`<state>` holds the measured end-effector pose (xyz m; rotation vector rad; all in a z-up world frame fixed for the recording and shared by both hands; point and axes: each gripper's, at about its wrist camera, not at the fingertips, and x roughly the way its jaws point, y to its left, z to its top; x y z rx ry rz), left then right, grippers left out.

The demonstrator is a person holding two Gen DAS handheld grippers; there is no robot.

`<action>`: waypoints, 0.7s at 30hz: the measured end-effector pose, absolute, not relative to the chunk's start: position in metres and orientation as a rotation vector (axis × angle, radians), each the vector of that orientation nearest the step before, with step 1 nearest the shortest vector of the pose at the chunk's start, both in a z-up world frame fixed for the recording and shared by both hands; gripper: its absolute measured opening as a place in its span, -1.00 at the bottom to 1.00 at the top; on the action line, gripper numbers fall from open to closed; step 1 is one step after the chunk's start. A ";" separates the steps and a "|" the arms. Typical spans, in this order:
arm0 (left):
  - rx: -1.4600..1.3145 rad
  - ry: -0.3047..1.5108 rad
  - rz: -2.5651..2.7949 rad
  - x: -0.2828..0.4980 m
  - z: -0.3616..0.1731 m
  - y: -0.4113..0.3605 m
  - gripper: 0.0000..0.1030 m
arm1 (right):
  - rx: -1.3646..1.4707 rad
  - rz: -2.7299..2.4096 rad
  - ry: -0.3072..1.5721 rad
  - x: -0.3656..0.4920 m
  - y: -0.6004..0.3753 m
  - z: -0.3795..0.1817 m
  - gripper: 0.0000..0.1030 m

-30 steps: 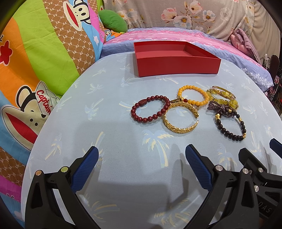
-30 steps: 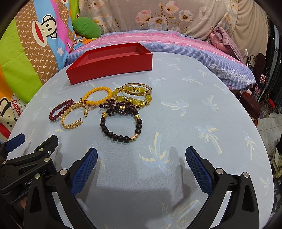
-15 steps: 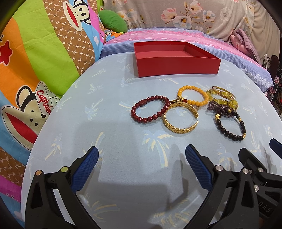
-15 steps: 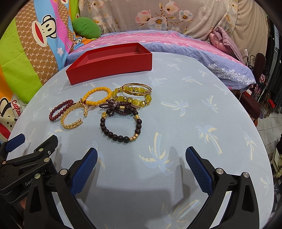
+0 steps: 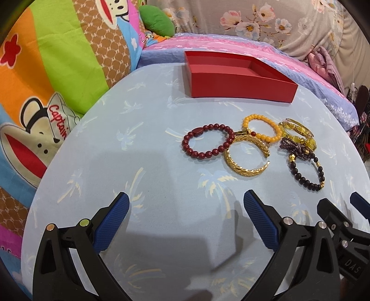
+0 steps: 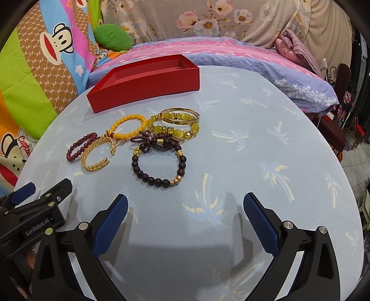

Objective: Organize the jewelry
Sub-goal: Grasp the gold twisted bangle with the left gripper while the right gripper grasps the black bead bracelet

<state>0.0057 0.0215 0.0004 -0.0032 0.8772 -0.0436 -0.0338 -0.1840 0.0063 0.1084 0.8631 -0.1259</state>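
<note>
Here, both claws hover low over the desk (image 5: 143, 129), nothing grasped: left claw (image 5: 186, 218) spread wide, right claw (image 6: 185, 220) likewise spread. Task items sit in a tight cluster at approx. 12–1 o'clock of the left claw: dark-red bead bracelet (image 5: 207, 144), gold open cuff (image 5: 248, 157) touching it, orange bead bracelet (image 5: 262, 128), yellow-green stone bracelets (image 6: 175, 126), small purple bead strand (image 6: 157, 141) and black bead bracelet (image 6: 157, 169). The red box (image 5: 240, 89), open and with nothing visible inside, stands beyond at 12 o'clock.

We judge step 1 = pick one piece and carry it to the box. Suggested: start w/ an outlier, e.g. the black bracelet for the right claw or the dark-red one for the left; pinch across one side of the ring, not its hollow centre. Lift slowly, since neighbours overlap and may drag. Beads are round and likely to slip; the cuff is rigid.

Surface: round top under pale-blue palm-print cloth, soft, may wrinkle. Room: bed w/ pink-blue cover (image 6: 231, 53) behind, cartoon-monkey bedding (image 5: 57, 69) at 9–10 o'clock, floral fabric (image 6: 231, 18) at rear.
</note>
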 end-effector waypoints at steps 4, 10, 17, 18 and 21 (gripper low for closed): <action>-0.007 0.867 -0.048 0.009 0.002 0.028 0.84 | 0.134 -0.132 0.873 -0.030 -0.189 0.006 0.88; -0.011 0.875 -0.085 0.019 0.006 0.023 0.84 | 0.132 -0.154 0.863 -0.021 -0.193 0.008 0.88; -0.011 0.891 -0.116 0.033 0.003 0.004 0.66 | 0.124 -0.158 0.856 -0.013 -0.195 0.010 0.88; -0.016 0.896 -0.120 0.036 0.002 0.002 0.63 | 0.125 -0.158 0.855 -0.013 -0.196 0.010 0.88; -0.034 0.914 -0.148 0.043 -0.001 -0.003 0.39 | 0.132 -0.158 0.854 -0.009 -0.198 0.009 0.87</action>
